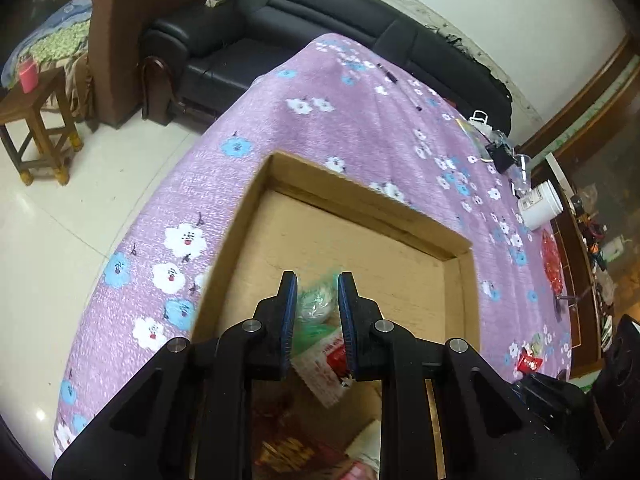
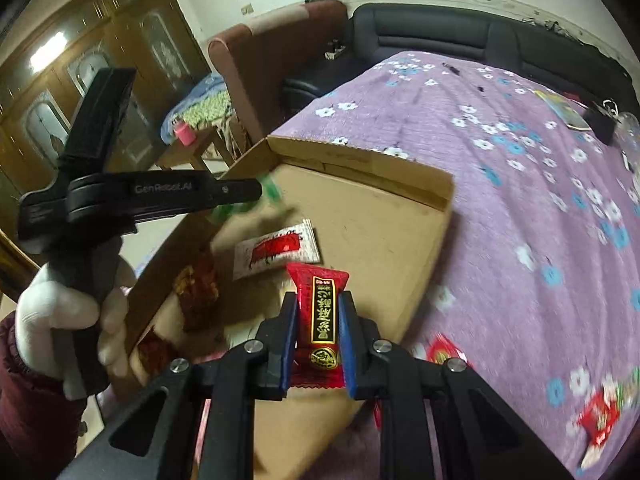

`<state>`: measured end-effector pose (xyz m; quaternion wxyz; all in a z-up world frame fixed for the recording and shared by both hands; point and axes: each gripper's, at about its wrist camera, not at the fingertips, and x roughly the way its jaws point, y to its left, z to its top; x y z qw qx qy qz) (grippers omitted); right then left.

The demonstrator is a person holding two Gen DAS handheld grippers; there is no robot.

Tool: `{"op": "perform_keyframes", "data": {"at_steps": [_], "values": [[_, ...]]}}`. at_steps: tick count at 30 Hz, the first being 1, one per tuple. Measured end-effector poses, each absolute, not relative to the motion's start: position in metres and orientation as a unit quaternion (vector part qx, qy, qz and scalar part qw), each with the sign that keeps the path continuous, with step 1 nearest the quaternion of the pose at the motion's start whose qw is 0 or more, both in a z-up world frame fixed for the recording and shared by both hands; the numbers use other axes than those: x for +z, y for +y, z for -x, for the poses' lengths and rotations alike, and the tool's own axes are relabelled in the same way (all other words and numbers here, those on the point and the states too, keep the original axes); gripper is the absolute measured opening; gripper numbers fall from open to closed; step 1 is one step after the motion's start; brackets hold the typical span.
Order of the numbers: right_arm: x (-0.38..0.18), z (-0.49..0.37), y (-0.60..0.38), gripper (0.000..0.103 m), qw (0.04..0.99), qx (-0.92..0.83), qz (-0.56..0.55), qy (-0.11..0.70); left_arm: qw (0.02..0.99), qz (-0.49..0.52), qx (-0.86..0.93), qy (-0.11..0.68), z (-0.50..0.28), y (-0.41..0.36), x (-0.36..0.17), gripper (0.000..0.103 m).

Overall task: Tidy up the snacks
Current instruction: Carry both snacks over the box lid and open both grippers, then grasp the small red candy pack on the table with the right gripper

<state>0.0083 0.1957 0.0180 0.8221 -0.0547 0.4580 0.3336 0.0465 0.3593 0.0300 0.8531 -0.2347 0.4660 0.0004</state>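
Note:
A shallow cardboard box (image 1: 256, 216) (image 2: 400, 236) lies on the purple flowered tablecloth. My left gripper (image 1: 318, 284) is over the box, shut on a green and white snack packet (image 1: 316, 304); it also shows in the right wrist view (image 2: 260, 192) with the blurred green packet (image 2: 272, 196) at its tip. My right gripper (image 2: 318, 300) is shut on a red snack bar with a black and gold label (image 2: 322, 312), held above the box's near part. In the box lie a white and red sachet (image 2: 280, 250) (image 1: 324, 368) and dark red packets (image 2: 198, 296).
Loose red snacks (image 2: 600, 416) (image 1: 530, 362) lie on the cloth (image 2: 540, 200) to the right of the box. A white tub (image 1: 540, 204) and clutter stand at the cloth's far right. A black sofa (image 1: 320, 32) and a brown armchair (image 2: 280, 52) stand beyond the table.

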Motion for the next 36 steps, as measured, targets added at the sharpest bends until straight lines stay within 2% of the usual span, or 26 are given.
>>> {"op": "perform_keyframes", "data": {"at_steps": [9, 11, 13, 14, 16, 17, 18, 22, 28, 31, 34, 36], "values": [[0.022, -0.013, 0.202, 0.028, 0.838, 0.317, 0.071, 0.438, 0.839, 0.281, -0.034, 0.465, -0.02, 0.36, 0.04, 0.019], [0.031, -0.006, 0.187, 0.041, 0.847, 0.312, 0.072, 0.423, 0.842, 0.286, -0.044, 0.455, -0.006, 0.353, 0.049, 0.019], [0.039, 0.001, 0.165, 0.051, 0.86, 0.301, 0.064, 0.407, 0.848, 0.292, -0.061, 0.438, 0.015, 0.343, 0.061, 0.019], [0.042, 0.003, 0.155, 0.051, 0.866, 0.292, 0.06, 0.401, 0.851, 0.292, -0.065, 0.432, 0.024, 0.338, 0.065, 0.02], [0.041, 0.003, 0.131, 0.051, 0.872, 0.273, 0.051, 0.402, 0.858, 0.294, -0.074, 0.416, 0.05, 0.325, 0.074, 0.035], [0.038, 0.001, 0.122, 0.051, 0.873, 0.265, 0.047, 0.407, 0.862, 0.298, -0.076, 0.404, 0.064, 0.318, 0.077, 0.049], [0.034, 0.0, 0.114, 0.051, 0.873, 0.258, 0.042, 0.412, 0.865, 0.3, -0.078, 0.395, 0.073, 0.313, 0.079, 0.057], [0.016, -0.006, 0.103, 0.051, 0.861, 0.254, 0.018, 0.44, 0.873, 0.307, -0.085, 0.368, 0.109, 0.287, 0.082, 0.057], [-0.004, -0.028, 0.132, 0.05, 0.863, 0.224, 0.023, 0.451, 0.869, 0.308, -0.089, 0.376, 0.132, 0.259, 0.08, 0.057], [-0.019, -0.026, 0.139, 0.043, 0.851, 0.226, 0.047, 0.472, 0.875, 0.291, -0.088, 0.377, 0.143, 0.248, 0.082, 0.057], [-0.02, -0.001, 0.137, 0.032, 0.851, 0.239, 0.103, 0.456, 0.878, 0.282, -0.089, 0.377, 0.147, 0.245, 0.082, 0.057], [-0.022, 0.02, 0.127, 0.031, 0.848, 0.241, 0.132, 0.452, 0.877, 0.282, -0.094, 0.378, 0.147, 0.244, 0.08, 0.057]]}}
